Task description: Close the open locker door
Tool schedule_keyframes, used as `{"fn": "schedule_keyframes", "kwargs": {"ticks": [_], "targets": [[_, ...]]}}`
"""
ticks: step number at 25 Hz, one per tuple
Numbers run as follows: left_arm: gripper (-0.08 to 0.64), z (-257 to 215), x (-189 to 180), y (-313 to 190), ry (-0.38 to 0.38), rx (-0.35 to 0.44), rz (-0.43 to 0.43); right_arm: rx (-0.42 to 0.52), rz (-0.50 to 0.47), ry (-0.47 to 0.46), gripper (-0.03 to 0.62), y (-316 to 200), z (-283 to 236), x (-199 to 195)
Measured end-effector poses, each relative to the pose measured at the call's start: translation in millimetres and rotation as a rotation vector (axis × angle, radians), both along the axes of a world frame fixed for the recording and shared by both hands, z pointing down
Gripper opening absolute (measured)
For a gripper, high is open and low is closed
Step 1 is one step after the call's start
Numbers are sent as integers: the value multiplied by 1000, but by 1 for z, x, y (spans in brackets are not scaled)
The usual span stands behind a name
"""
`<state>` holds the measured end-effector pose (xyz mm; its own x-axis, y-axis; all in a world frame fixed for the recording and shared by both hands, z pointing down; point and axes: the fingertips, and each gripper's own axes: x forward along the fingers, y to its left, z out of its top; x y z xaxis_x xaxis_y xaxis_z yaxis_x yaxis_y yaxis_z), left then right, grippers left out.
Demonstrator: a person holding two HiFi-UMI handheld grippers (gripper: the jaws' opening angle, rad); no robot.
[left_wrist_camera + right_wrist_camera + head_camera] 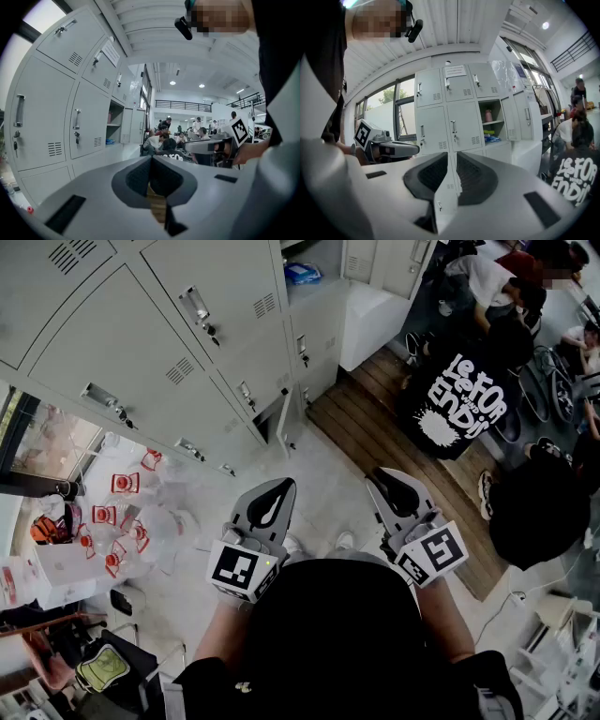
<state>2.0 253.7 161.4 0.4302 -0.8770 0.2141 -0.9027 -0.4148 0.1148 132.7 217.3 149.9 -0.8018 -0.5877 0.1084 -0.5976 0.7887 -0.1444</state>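
Note:
The grey lockers [141,343] run along the upper left in the head view. One low door [284,420] stands open, edge-on toward me. Both grippers hang side by side in front of my body, short of that door and touching nothing. The left gripper [279,491] is shut and empty; its tips meet in the left gripper view [151,161]. The right gripper [389,482] is shut too, with only a thin slit between its pads [452,157]. Through that slit the open door [445,192] shows, some way off.
An open compartment [302,273] higher up holds a blue item. Clear bags with red-and-white pieces [131,512] and a white box [56,573] lie on the floor at left. A wooden platform [375,427] and several people, one in a black printed shirt [464,395], are at right.

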Motion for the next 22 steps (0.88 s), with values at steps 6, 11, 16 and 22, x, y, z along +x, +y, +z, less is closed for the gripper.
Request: {"fn": "schedule_keyframes", "kwargs": {"ticks": [6, 11, 16, 22], "targets": [[21, 4, 20, -4, -14, 7, -11, 9, -34, -1, 74, -4, 1, 15], [21, 9, 36, -12, -37, -13, -46, 1, -70, -24, 74, -13, 1, 28], [21, 20, 61, -15, -55, -43, -48, -38, -95, -49, 74, -19, 12, 46], [21, 40, 60, -19, -50, -96, -71, -77, -113, -57, 74, -25, 27, 42]]}}
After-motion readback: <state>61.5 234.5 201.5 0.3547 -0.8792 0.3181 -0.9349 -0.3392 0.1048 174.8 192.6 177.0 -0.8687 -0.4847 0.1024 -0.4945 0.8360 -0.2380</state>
